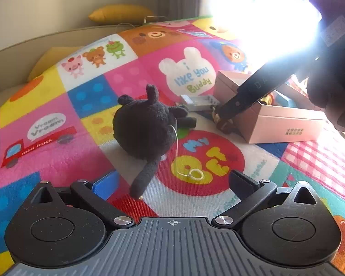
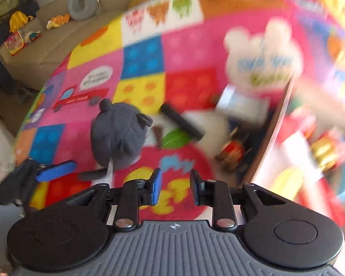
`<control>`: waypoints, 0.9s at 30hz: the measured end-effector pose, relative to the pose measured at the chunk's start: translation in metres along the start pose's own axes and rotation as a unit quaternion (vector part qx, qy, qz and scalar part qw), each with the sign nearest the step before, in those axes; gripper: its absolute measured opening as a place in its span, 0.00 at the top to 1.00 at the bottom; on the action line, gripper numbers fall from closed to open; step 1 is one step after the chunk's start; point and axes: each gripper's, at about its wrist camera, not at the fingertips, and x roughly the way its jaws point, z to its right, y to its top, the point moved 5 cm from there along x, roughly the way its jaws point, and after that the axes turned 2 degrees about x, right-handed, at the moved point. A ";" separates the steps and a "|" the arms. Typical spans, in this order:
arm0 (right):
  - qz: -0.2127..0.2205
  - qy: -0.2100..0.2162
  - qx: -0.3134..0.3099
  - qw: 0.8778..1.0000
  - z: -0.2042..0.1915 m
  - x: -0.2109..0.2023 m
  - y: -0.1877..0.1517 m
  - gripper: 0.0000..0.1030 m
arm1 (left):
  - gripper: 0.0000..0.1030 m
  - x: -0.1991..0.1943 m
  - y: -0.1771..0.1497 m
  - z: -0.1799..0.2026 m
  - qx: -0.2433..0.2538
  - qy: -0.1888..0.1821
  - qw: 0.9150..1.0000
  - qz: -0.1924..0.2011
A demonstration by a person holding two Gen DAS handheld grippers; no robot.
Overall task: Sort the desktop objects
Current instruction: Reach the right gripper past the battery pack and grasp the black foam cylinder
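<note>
You are sorting toys on a bright patchwork play mat (image 1: pixel 64 142), working toward the open pink box (image 1: pixel 287 124). Your left claw (image 1: pixel 172 184) is hovering with its jaws spread wide and empty just short of the black plush toy (image 1: pixel 145 128), which is lying near the mat's middle, apart from the box. Your right claw (image 2: pixel 175 189) is showing a narrow gap and pinching nothing; its view is blurring. The plush looks like the next pick: you would need to bring a spread claw around its soft body.
</note>
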 end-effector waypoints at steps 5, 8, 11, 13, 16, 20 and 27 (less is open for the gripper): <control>0.065 -0.109 -0.109 0.986 -0.001 -0.010 -0.001 0.66 | 0.00 -0.001 0.006 0.004 0.003 0.012 1.000 0.010; 0.078 -0.152 -0.163 0.972 -0.008 0.002 -0.007 0.64 | 0.00 -0.002 0.004 -0.002 -0.004 0.019 1.000 0.009; 0.070 -0.177 -0.186 0.964 -0.013 0.021 -0.005 0.61 | 0.00 -0.003 0.001 -0.013 -0.018 0.027 0.999 0.006; 0.063 -0.195 -0.192 0.960 -0.016 0.039 -0.001 0.61 | 0.00 -0.004 -0.001 -0.020 -0.029 0.030 0.999 0.005; 0.072 -0.184 -0.169 0.966 -0.018 0.047 0.009 0.61 | 0.00 -0.006 -0.004 -0.025 -0.040 0.024 0.999 0.005; 0.084 -0.072 -0.128 0.986 -0.028 0.038 0.020 0.61 | 0.00 -0.010 -0.004 -0.028 -0.044 0.017 0.999 0.011; 0.042 -0.040 -0.101 0.993 -0.028 0.073 0.036 0.61 | 0.00 -0.016 -0.004 -0.038 -0.055 0.021 0.998 0.016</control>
